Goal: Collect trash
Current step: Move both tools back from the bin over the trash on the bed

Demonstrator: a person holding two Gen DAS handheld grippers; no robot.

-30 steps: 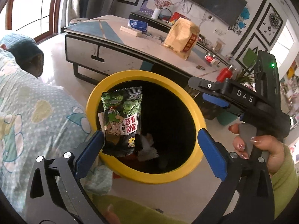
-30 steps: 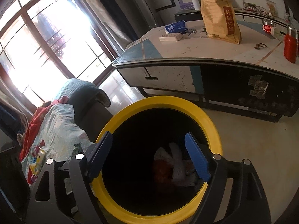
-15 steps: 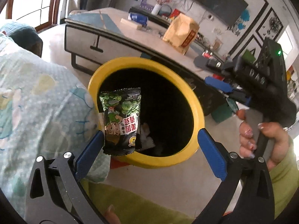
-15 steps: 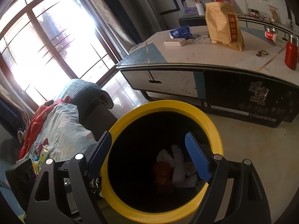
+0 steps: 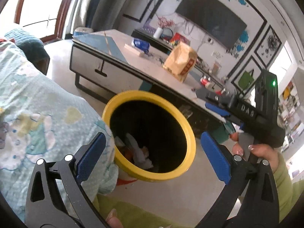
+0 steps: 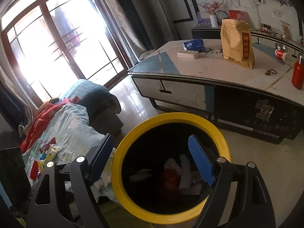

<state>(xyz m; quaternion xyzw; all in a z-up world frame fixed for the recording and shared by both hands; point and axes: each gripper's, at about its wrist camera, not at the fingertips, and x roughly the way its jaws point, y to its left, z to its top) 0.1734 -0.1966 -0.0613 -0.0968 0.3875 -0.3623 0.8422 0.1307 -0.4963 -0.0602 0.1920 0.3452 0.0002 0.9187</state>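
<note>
Both hand-held grippers, left [image 5: 152, 155] and right [image 6: 152, 161], are held open and empty above the yellow-rimmed bin [image 6: 214, 127]. Remaining wrappers [image 6: 45, 155] are seen on the bed, left of the right one, nearer the left hand.

The trash bin [image 6: 224, 142] is standing on the floor, in front of the coffee table [image 6: 190, 70] and just beside the bedding [image 6: 70, 125] at its left. Crumpled tissues [image 6: 187, 172] are lying in the bin's bottom. On the table, a paper bag [image 6: 236, 42] is standing upright mid-top, a power strip [image 6: 188, 54] and tissue pack [image 6: 193, 44] are lying toward the far left corner, and a bottle [image 6: 298, 73] is standing at the right edge.
</note>
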